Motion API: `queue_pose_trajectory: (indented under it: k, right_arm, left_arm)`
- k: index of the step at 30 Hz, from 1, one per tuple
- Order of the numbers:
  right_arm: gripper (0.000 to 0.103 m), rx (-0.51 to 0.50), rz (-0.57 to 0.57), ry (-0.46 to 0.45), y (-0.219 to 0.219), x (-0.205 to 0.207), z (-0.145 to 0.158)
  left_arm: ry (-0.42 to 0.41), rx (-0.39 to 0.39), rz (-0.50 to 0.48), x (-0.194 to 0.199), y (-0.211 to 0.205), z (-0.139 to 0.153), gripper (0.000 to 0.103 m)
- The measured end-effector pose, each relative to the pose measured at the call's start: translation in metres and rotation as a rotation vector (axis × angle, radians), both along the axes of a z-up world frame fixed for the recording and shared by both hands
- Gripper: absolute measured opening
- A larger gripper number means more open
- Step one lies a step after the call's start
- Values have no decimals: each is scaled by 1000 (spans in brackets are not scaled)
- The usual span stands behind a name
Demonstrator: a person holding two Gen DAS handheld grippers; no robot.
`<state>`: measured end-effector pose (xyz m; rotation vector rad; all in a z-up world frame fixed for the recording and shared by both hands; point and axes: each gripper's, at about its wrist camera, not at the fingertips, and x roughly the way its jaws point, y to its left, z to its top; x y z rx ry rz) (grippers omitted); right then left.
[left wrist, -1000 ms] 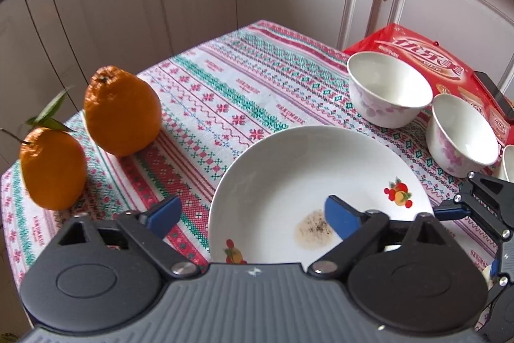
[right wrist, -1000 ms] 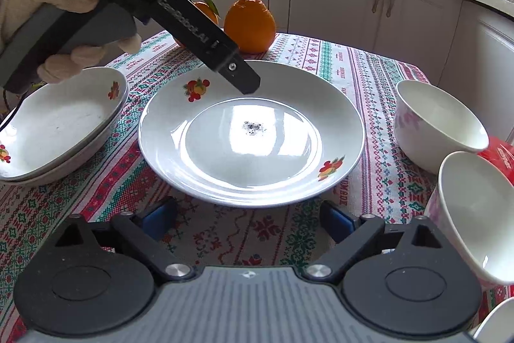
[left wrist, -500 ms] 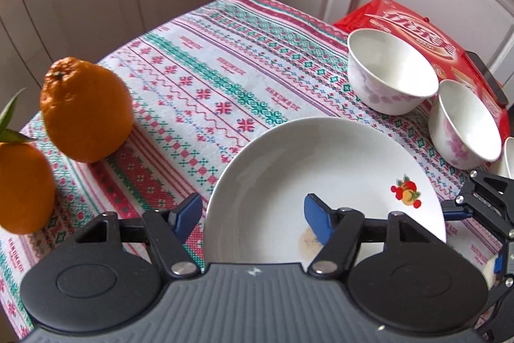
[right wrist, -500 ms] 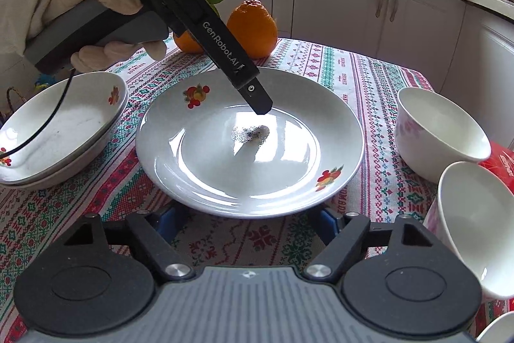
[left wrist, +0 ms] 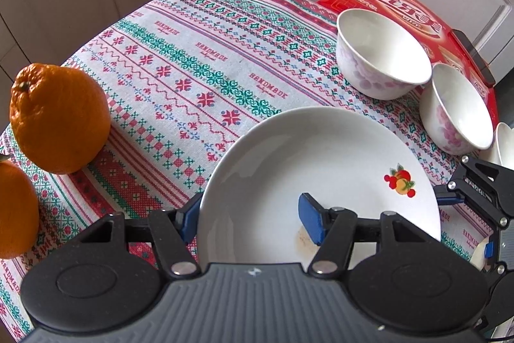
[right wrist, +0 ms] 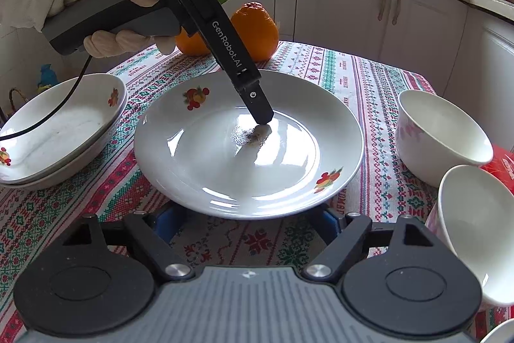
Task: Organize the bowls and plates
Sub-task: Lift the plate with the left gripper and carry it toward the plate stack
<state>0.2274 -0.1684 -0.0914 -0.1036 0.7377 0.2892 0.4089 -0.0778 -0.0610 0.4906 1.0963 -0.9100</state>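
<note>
Your plate (right wrist: 250, 147) sits mid-counter (left wrist: 199, 60), the landmark here. Left of it lie two stacked plates (right wrist: 61, 130); right of it, two bowls (right wrist: 440, 134); behind it, oranges (right wrist: 257, 31). Your left gripper (left wrist: 247, 216) straddles the plate's rim, jaws just closing but not plainly pinching yet; seat the rim deep before you lift. Your right gripper (right wrist: 247, 224), jaws apart and lately moving, flanks the near rim without touching; keep it steady underneath as support.
</note>
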Motion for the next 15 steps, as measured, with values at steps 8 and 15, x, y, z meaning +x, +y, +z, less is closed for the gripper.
queue_pose_trajectory:
  k: [8,15]
  right_arm:
    - [85,-6,4,2,0,-1,2]
    - [84,-12,11,8,1,-4,5]
  left_arm:
    - [-9,0,-9,-3,1,0,61]
    - [-16,-13,-7,-11,5,6,61]
